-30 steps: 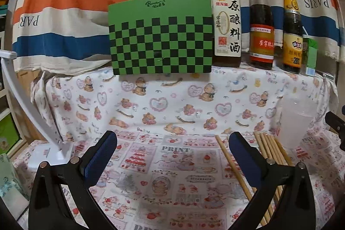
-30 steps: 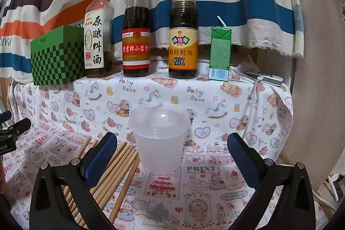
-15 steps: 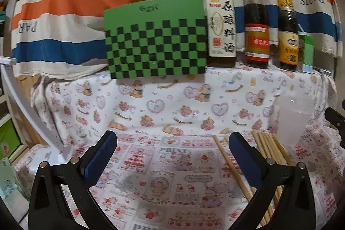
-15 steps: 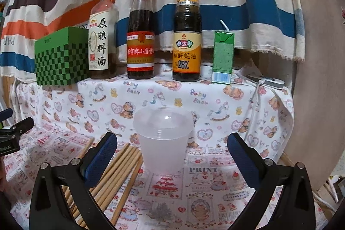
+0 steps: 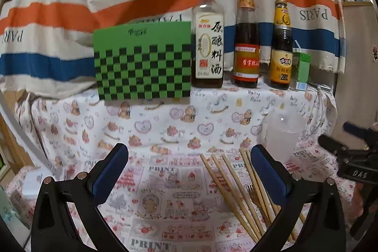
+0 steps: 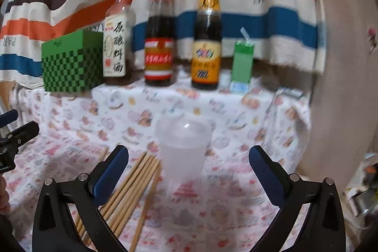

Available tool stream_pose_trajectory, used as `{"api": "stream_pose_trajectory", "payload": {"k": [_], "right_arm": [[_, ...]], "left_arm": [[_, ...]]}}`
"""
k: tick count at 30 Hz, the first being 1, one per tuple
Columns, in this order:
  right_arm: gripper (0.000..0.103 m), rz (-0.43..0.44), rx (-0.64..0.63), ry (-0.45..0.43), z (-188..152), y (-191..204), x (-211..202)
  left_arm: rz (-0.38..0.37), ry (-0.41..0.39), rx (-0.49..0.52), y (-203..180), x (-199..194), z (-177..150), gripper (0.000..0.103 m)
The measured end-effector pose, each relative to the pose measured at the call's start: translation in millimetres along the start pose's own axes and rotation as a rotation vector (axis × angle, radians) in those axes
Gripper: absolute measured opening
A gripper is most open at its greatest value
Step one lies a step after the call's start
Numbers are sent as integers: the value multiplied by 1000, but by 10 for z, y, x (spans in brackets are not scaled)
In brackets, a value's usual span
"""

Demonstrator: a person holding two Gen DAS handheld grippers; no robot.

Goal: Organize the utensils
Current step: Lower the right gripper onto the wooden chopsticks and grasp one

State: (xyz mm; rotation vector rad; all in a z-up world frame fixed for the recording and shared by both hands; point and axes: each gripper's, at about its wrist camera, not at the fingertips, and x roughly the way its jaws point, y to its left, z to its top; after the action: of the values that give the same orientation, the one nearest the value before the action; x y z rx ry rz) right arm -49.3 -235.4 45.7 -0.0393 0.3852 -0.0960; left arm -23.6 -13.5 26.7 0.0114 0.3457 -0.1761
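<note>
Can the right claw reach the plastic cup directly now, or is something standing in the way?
Probably yes. The right claw is open, and the plastic cup stands upright straight ahead; the chopsticks lie to its left, off that path.

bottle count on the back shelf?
3, all upright in a row: clear bottle beside the checkered box, red-capped bottle in the middle, yellow-labelled bottle next to the green carton. None looks hidden.

- Pale wooden chopsticks (image 5: 232, 190) lie fanned flat on the printed cloth, just left of the cup.
- Translucent white plastic cup (image 6: 182, 150) stands upright, seemingly empty.
</note>
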Motion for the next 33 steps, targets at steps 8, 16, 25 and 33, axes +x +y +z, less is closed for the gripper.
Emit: {"api": "stream_pose_trajectory", "payload": {"k": [8, 16, 25, 33], "right_arm": [[43, 171, 61, 297, -209, -16, 423], [30, 317, 29, 474, -418, 210, 642], [24, 264, 24, 589, -524, 245, 760], [19, 225, -81, 573, -554, 455, 667]], "left_arm": [[90, 189, -76, 213, 322, -135, 101], [66, 324, -80, 270, 526, -252, 73], [104, 307, -19, 159, 499, -252, 71], [61, 370, 15, 106, 581, -302, 71]]}}
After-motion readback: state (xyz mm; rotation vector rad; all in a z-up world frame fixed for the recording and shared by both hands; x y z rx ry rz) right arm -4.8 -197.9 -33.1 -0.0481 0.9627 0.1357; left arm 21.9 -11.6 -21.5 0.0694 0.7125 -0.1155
